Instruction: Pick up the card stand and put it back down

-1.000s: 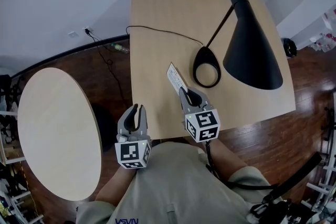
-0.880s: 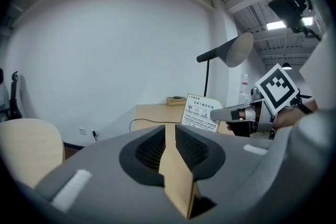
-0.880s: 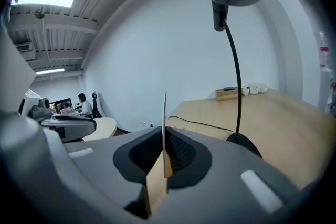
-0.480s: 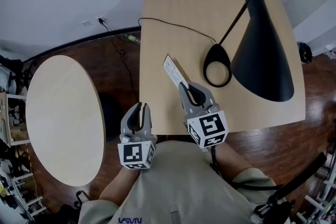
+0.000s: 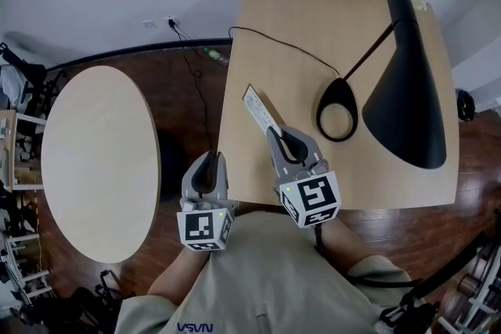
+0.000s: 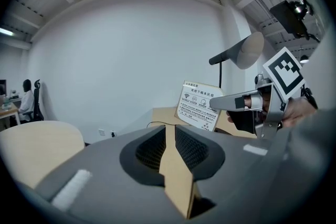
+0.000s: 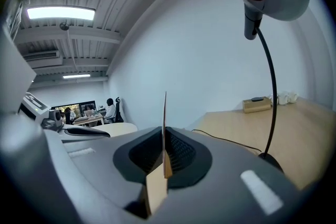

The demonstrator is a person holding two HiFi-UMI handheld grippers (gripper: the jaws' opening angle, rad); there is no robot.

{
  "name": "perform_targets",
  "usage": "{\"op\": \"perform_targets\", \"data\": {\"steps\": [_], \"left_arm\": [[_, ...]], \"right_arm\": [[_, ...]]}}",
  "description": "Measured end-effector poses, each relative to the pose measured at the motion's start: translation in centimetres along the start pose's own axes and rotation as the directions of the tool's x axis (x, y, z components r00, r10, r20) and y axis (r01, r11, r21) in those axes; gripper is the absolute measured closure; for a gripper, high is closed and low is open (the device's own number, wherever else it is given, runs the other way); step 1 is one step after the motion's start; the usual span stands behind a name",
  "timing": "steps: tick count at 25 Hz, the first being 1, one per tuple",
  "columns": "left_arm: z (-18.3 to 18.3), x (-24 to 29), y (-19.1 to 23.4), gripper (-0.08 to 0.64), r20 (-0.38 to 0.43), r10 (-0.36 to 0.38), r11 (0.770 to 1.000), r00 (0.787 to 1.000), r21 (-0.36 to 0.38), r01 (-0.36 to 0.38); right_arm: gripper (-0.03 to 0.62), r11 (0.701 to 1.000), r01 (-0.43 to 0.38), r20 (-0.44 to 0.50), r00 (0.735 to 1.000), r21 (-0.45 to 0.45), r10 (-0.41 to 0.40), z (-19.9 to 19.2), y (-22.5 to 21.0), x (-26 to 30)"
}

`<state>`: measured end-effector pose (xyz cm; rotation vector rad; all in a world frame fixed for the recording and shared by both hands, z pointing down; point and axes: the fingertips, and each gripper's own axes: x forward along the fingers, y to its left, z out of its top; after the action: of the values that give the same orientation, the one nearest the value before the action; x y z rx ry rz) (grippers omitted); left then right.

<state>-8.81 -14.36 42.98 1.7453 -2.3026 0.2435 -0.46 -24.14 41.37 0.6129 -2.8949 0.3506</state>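
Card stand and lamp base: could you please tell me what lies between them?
Nothing but bare table between the card stand and lamp base, as the head view shows.

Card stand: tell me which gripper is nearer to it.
Right. The right gripper grips the card stand edge-on between its jaws. The left gripper, jaws together and empty, hangs apart from it, to its lower left in the head view.

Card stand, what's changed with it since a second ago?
The right gripper, shut on the card stand, has carried it a little higher above the desk. No new grasp or release. The left gripper stays shut and empty near the desk's edge; the lamp and its cable have not moved.
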Motion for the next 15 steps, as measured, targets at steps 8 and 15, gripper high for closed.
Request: {"op": "perform_targets", "data": {"steps": [8, 15], "left_arm": [[-0.6, -1.5, 4.1, 0.506, 0.011, 0.052, 0.998, 0.999, -0.022, -0.052], [-0.4, -2.4, 9.7, 0.528, 0.028, 0.074, 0.997, 0.997, -0.032, -0.074]], "right_arm": [[0.577, 0.999, -0.048, -0.001, 0.999, -0.026, 0.048, 0.2, 3.6, 2.2], [0.577, 0.995, -0.07, -0.008, 0.998, -0.067, 0.07, 1.0, 8.9, 4.9]]}}
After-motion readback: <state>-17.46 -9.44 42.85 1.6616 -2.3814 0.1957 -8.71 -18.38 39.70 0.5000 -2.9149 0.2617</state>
